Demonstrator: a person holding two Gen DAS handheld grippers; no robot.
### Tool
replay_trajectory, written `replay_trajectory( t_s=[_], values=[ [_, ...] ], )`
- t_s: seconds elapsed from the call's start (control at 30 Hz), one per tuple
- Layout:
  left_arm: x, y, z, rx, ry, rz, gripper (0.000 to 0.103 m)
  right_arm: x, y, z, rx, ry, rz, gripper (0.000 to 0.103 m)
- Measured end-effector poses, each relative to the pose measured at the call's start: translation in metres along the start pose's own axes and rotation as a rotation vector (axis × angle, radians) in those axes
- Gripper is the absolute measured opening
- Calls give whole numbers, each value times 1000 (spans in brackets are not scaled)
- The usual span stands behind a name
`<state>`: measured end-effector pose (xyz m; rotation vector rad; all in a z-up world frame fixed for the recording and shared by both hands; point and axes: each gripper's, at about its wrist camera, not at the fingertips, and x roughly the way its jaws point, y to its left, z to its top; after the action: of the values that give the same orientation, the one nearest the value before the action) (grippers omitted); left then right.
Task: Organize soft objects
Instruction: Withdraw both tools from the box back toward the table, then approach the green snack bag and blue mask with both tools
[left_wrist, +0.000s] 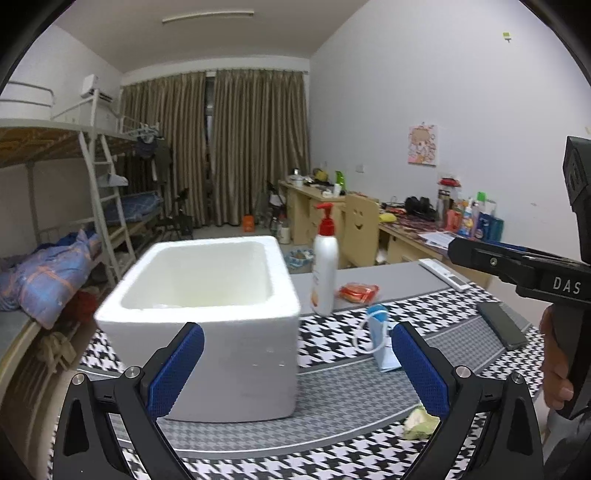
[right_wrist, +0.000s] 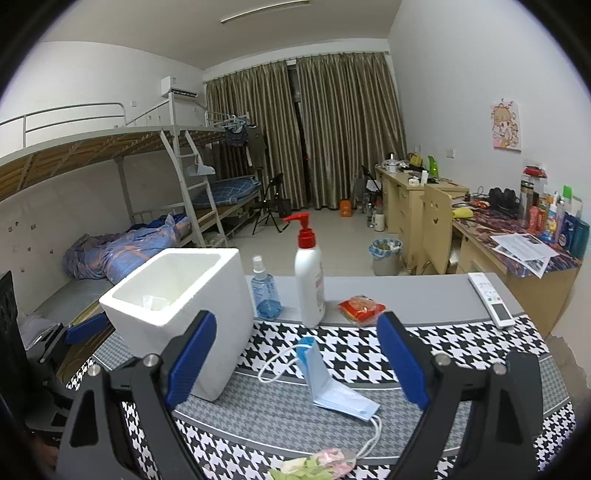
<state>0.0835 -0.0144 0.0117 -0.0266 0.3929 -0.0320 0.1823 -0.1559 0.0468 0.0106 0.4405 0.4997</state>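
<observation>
Between the wide-spread pads of the right gripper (right_wrist: 295, 354), on the houndstooth cloth of the bench (right_wrist: 461, 343): a blue face mask (right_wrist: 332, 387), folded and propped like a tent, ear loops trailing toward the foam box and toward the near edge. Nothing held; jaws released, well apart from the mask on both sides. Left gripper (left_wrist: 297, 363) likewise released and empty, facing the near wall of the white foam box (left_wrist: 207, 306), which stands open-topped at the left end of the bench.

Likely step: picking up the mask for the box. Best done by lowering over the upright fold, not the flat flap, and closing across the thickness so both layers get pinched together. Worth keeping the loops clear of the pads, or catching them along with the fabric, lest one drag. Light, limp stuff: gentle closure enough, then a lift high over the box rim before letting go. Left gripper could steady the box, light enough to slide if bumped.

Count, by kind: one face mask; one crumpled soft piece, pale green and pink (right_wrist: 317, 463), at the near edge; one red packet (right_wrist: 362, 306); one pump bottle (right_wrist: 309, 280); one blue spray bottle (right_wrist: 265, 291); one remote (right_wrist: 491, 299); one dark flat object (left_wrist: 504, 325); one foam box, something pale inside, too unclear to name.
</observation>
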Motion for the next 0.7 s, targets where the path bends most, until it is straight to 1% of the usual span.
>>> replay_trajectory(
  t_s=[0.03, 0.13, 0.33, 0.7],
  values=[
    [1, -2, 0, 5, 4, -17, 102, -1, -2, -1, 2, -1, -4, 92],
    [3, -9, -2, 12, 3, -16, 102, -2, -5, -3, 4, 1, -12, 91],
    [10, -23, -5, 27, 21, -39, 102, -3, -14, -8, 10, 12, -28, 92],
    [16, -39, -11, 45, 51, -105, 102, 1, -23, -11, 11, 34, -54, 92]
  ],
)
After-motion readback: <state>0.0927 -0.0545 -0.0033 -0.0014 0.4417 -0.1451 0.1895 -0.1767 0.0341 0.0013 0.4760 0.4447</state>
